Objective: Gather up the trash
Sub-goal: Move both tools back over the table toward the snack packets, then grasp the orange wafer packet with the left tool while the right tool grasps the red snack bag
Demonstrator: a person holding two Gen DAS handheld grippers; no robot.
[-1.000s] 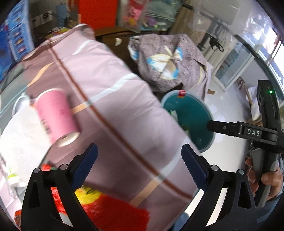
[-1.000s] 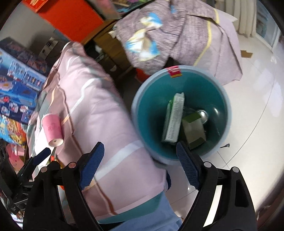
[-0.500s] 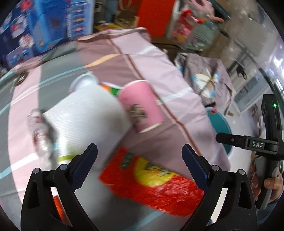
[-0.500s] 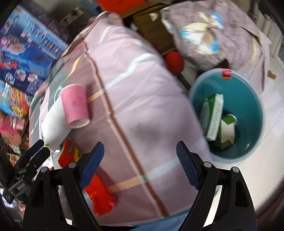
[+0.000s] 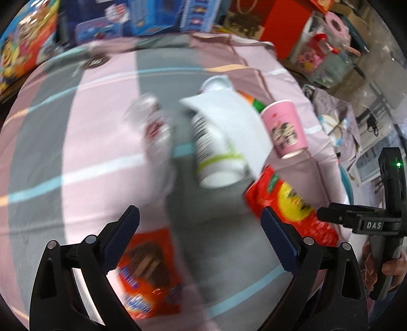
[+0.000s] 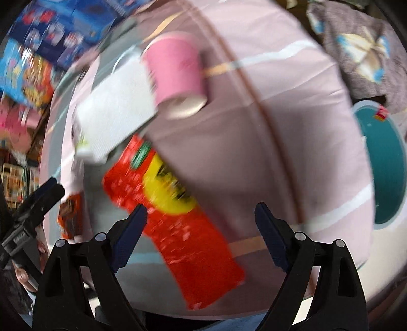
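Observation:
Trash lies on a table under a pink and grey striped cloth (image 5: 101, 152). There is a pink paper cup (image 5: 285, 129) on its side, a white paper sheet (image 5: 229, 119) over a white bottle (image 5: 216, 157), a crushed clear bottle (image 5: 155, 127), a red snack bag (image 5: 287, 201) and an orange wrapper (image 5: 150, 275). My left gripper (image 5: 201, 234) hangs open above the cloth between the wrapper and the red bag. My right gripper (image 6: 201, 224) is above the red snack bag (image 6: 178, 203); its jaws are opening, apart from the bag, and hold nothing. The pink cup (image 6: 175, 73) lies beyond.
A teal bin (image 6: 381, 165) stands on the floor past the table's right edge. A patterned grey cloth (image 6: 361, 51) covers something behind it. Coloured boxes (image 5: 152, 17) line the far side of the table. A hand (image 5: 391, 267) holds the right gripper's handle.
Both views have swung from the bin and the table's edge onto the table top. The trash now lies under both grippers. Both stay open and hold nothing.

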